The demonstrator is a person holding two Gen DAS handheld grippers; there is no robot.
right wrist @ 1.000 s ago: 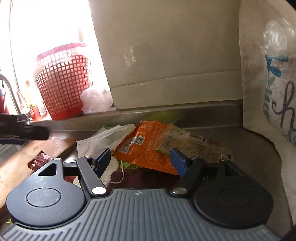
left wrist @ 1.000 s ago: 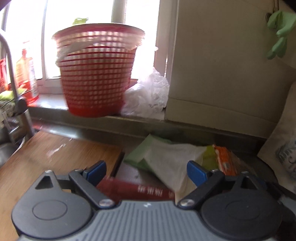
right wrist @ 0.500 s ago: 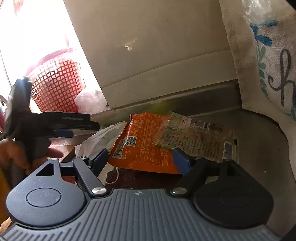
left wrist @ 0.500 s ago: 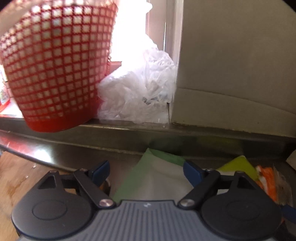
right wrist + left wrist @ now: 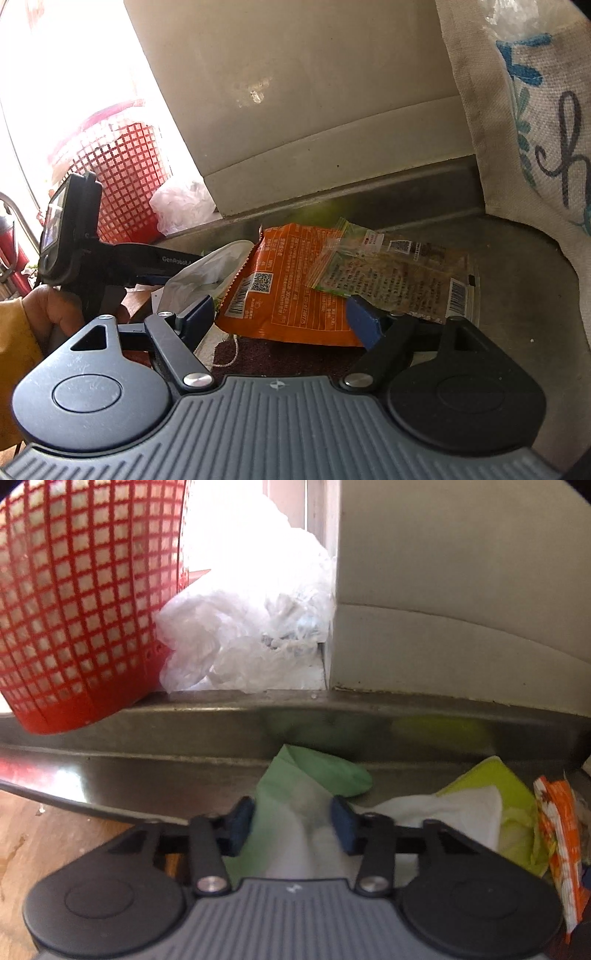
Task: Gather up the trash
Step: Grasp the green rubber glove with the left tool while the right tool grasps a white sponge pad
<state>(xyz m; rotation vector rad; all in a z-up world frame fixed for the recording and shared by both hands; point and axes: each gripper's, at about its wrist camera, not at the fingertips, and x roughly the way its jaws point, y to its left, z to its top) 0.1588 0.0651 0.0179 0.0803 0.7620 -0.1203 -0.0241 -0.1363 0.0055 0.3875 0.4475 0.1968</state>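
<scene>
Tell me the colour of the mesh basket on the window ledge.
Red basket, with a square grid of holes; clearest in the left wrist view.

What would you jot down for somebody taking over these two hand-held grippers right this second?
Left hand-held gripper: jaws have just been closing around the green and white wrapper; whether the pads pinch it yet is unclear.
Right hand-held gripper: open, empty, poised over the orange wrapper, not gripping it.
Also on the metal counter: a clear printed packet overlapping the orange one.
Red mesh basket on the sill, crumpled plastic bag beside it.
Done: nothing visibly collected. Left: all the wrappers.
</scene>
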